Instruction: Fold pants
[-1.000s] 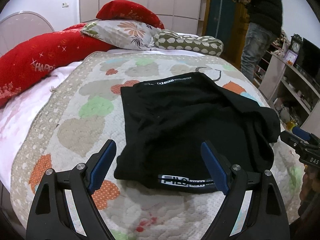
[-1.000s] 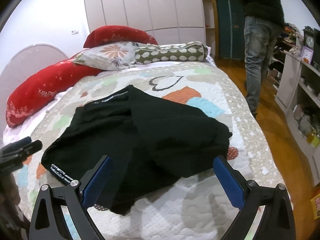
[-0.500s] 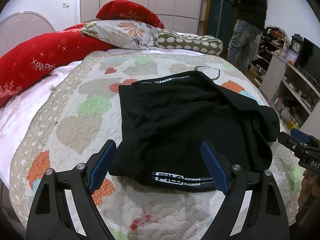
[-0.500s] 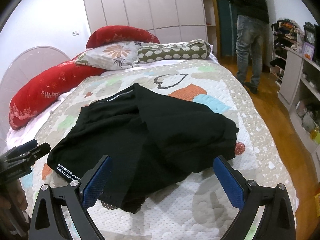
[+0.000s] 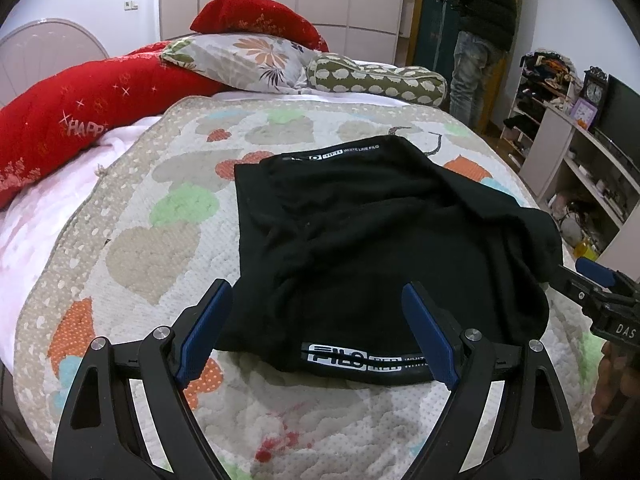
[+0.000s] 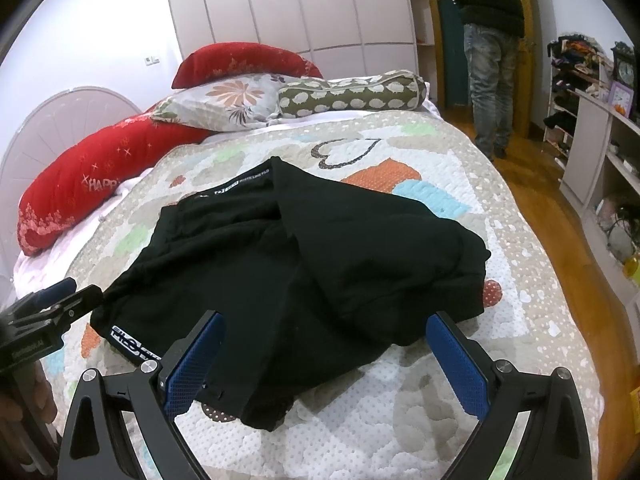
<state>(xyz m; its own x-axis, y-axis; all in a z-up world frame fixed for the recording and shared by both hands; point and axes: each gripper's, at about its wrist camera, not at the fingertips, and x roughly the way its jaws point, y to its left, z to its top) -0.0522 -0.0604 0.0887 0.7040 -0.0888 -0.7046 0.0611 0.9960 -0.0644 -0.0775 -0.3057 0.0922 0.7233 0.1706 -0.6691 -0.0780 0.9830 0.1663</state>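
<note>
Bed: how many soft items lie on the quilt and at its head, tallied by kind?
Black pants: 1
Red cushions: 2
Floral pillow: 1
Green bolster: 1
Total: 5, all on the quilt or at its head. Both the left gripper and right gripper are open, holding nothing.

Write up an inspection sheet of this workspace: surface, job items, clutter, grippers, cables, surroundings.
Surface: quilted bedspread with heart patches.
Job's things: black pants lie roughly folded and rumpled, one white-lettered band at the near edge, another at the far edge.
Clutter: red pillows, floral pillow, spotted bolster at the head of the bed.
Grippers: left gripper open over the near band; right gripper open over the pants' near edge; neither grips cloth.
Cables: nothing seen.
Surroundings: wardrobe, crowded shelves, standing person.
</note>
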